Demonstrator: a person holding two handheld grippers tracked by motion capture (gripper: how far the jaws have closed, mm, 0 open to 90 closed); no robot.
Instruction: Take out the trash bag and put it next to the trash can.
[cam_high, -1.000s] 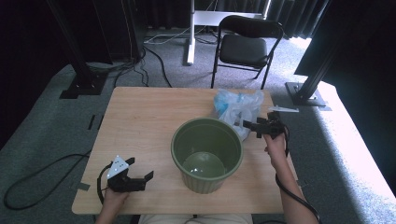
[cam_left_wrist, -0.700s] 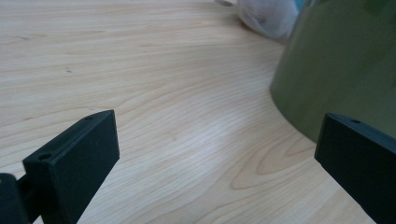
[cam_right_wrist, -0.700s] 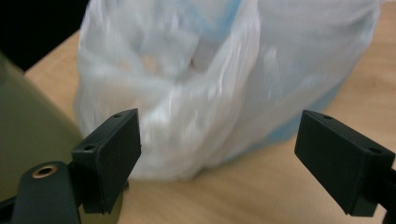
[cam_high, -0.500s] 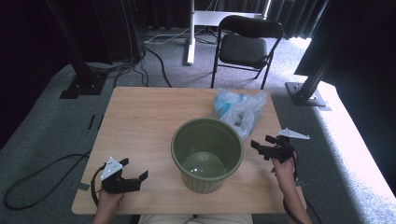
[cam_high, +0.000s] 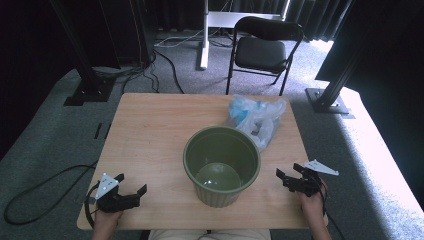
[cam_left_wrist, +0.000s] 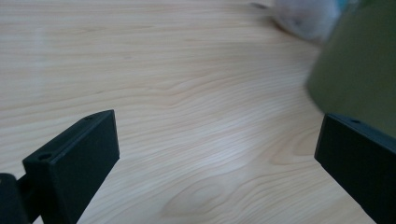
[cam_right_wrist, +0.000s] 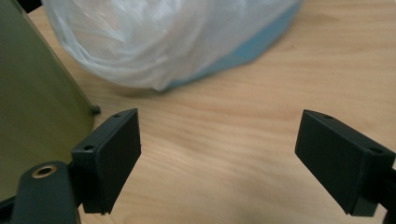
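A green plastic bucket (cam_high: 221, 165) stands upright at the table's middle front, and its inside looks empty. A crumpled clear and blue plastic bag (cam_high: 257, 117) lies just behind it to the right, touching its rim. My left gripper (cam_high: 131, 183) rests open at the near left, jaws pointing toward the bucket. My right gripper (cam_high: 288, 171) is open at the near right, a short way from the bucket. In the left gripper view the open gripper (cam_left_wrist: 218, 126) frames bare wood, with the bucket (cam_left_wrist: 359, 70) at right. The right gripper (cam_right_wrist: 219, 126) faces the bag (cam_right_wrist: 173, 37), with the bucket (cam_right_wrist: 37, 102) at left.
The wooden table (cam_high: 155, 135) has bare wood on its left half. A black folding chair (cam_high: 262, 50) stands behind the far edge. Black stand feet (cam_high: 87, 92) and cables (cam_high: 40, 195) lie on the grey carpet around it.
My right gripper has drawn back from the bag toward the near right edge, holding nothing. The bag stays put. My left gripper has shifted slightly nearer.
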